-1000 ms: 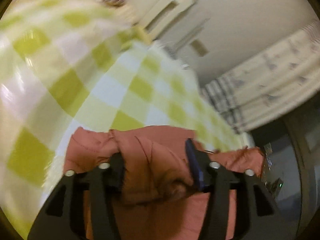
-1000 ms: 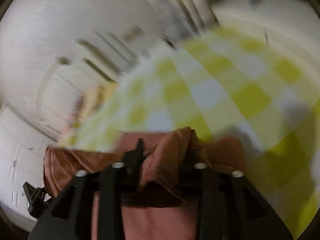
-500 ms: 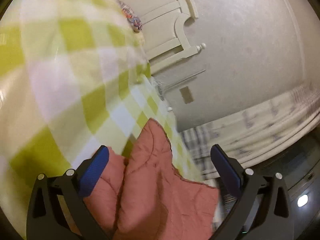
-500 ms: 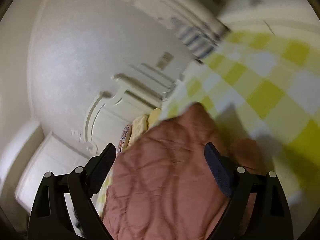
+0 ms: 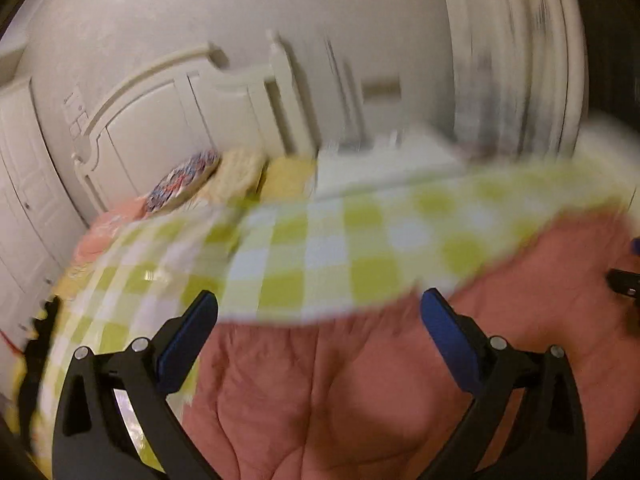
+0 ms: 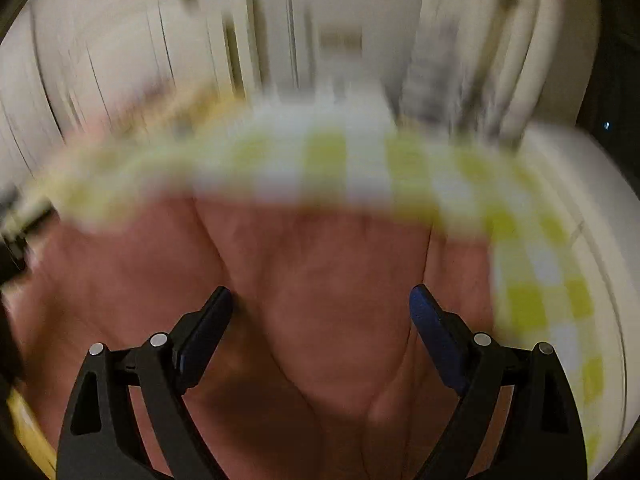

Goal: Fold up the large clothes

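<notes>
A salmon-pink quilted garment (image 5: 340, 392) lies spread on a bed with a yellow-green checked cover (image 5: 320, 260). My left gripper (image 5: 319, 300) hangs just above the garment's far edge, its jaws wide open and nothing between the blue pads (image 5: 188, 336). In the right wrist view the same garment (image 6: 320, 352) fills the lower half, with the checked cover (image 6: 532, 292) beyond it and to the right. My right gripper (image 6: 321, 293) is open above the cloth, apart from it. Both views are motion-blurred.
A white headboard (image 5: 160, 128) stands at the far end of the bed, with a patterned pillow (image 5: 184, 176) and a yellow pillow (image 5: 288, 176) before it. White wardrobe doors (image 5: 20, 200) are at the left, pale curtains (image 5: 512, 60) at the right.
A second ago both grippers were shut on bunched folds of the garment. Both have opened and let go, and both views have rolled level and drawn back. The garment now lies flatter.
</notes>
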Demonstrator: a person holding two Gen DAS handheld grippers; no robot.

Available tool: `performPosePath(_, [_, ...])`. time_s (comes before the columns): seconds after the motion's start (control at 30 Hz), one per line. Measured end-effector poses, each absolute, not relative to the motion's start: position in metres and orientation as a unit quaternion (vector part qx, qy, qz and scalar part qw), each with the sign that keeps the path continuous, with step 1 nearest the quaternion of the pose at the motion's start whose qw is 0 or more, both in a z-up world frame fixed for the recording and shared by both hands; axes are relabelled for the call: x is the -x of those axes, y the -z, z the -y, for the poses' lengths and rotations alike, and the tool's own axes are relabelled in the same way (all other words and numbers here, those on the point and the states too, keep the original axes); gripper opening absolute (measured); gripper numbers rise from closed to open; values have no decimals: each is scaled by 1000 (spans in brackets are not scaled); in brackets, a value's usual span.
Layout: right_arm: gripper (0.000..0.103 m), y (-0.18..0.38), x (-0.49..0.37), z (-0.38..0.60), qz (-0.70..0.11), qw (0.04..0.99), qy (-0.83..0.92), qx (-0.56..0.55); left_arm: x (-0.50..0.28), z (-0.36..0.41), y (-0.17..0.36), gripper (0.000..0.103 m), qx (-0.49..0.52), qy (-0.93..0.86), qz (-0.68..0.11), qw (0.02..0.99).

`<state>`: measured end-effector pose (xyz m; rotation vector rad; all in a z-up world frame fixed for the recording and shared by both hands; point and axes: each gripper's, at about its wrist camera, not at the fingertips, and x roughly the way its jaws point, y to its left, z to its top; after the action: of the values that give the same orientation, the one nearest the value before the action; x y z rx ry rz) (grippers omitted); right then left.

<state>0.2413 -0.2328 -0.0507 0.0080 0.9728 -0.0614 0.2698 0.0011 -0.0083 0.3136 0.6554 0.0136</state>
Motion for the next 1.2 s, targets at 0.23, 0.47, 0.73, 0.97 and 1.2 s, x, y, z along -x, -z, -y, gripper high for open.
performPosePath(0.23, [86, 75, -204, 239, -418, 908, -9, -23, -250, -76, 48, 100, -9, -26, -359, 933])
performPosePath(0.47, [86, 44, -187, 245, -395, 917, -17, -61, -247, -82, 37, 100, -5, -25, -358, 934])
performPosePath(0.73, [72, -25, -149, 296, -289, 951, 29, -110, -172, -22, -37, 101, -69, 62, -242, 966])
performPosePath(0.97, [58, 17, -209, 247, -367, 929, 47, 14, -218, 52, 48, 101, -178, 73, -339, 921])
performPosePath(1.2, [63, 72, -238, 273, -429, 900, 75, -33, -256, 16, 63, 101, -60, 100, -404, 907])
